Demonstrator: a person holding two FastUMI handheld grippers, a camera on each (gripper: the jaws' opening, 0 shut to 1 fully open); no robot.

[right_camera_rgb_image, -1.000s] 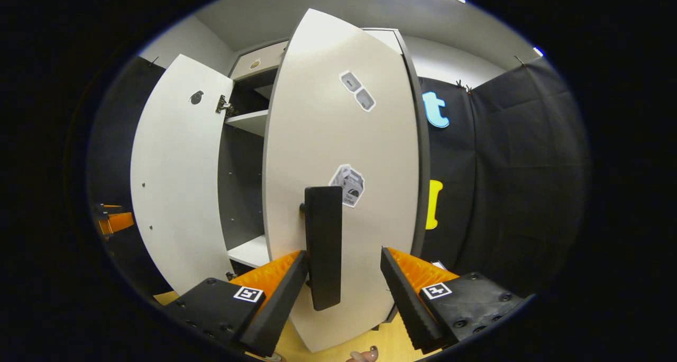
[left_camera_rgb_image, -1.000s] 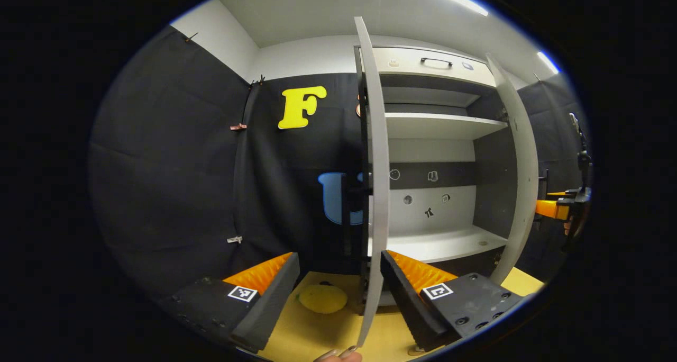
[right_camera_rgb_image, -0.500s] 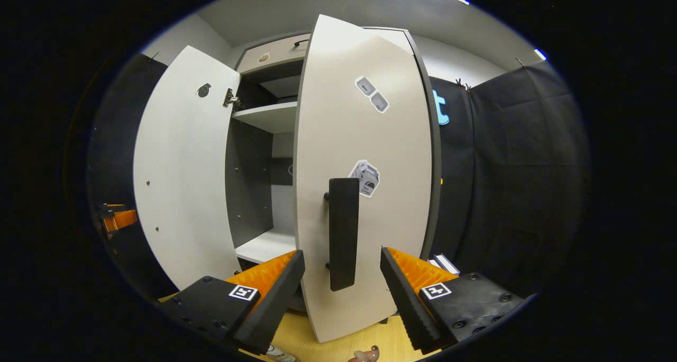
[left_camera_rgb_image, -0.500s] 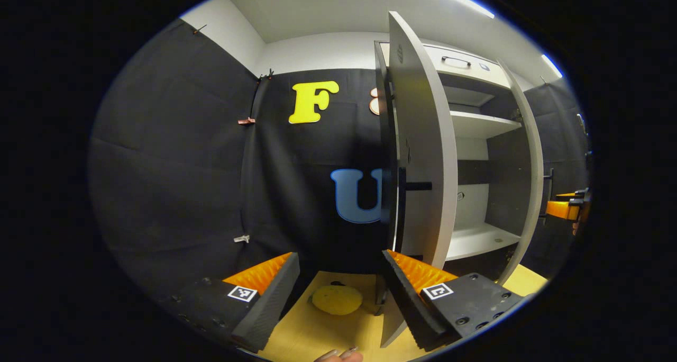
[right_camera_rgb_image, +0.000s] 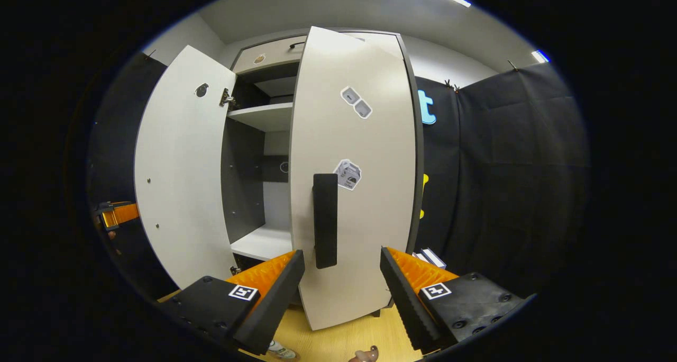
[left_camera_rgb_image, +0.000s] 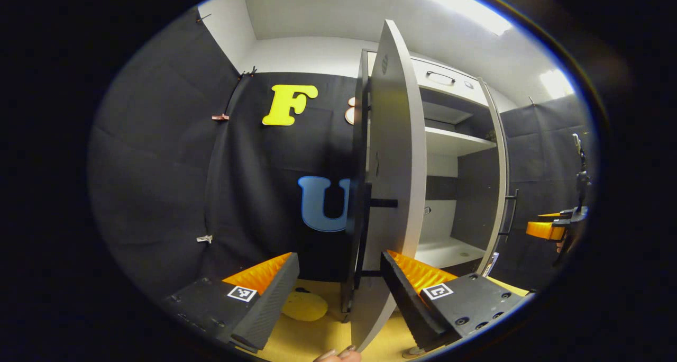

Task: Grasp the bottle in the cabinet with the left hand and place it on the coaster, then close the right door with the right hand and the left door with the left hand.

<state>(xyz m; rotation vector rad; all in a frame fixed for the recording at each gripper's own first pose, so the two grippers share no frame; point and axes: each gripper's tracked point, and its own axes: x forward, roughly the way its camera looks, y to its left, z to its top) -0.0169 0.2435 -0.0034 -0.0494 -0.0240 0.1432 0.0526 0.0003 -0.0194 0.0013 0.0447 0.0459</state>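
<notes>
Handle [right_camera_rgb_image: 325, 220] of right door [right_camera_rgb_image: 354, 192] just ahead of right hand-held gripper [right_camera_rgb_image: 342, 277], fingers wide.

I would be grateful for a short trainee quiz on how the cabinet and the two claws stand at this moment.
1. True or false: the left door and the right door are both fully shut.
2. In the right gripper view, what on the right door lies straight ahead of the right claw?
A. a black handle
B. a bottle
C. a keyhole
3. Fill in: in the left gripper view, the left claw has its jaws ____, with nothing gripped.

Key: 1 false, since both doors stand ajar; 2 A; 3 open.
</notes>
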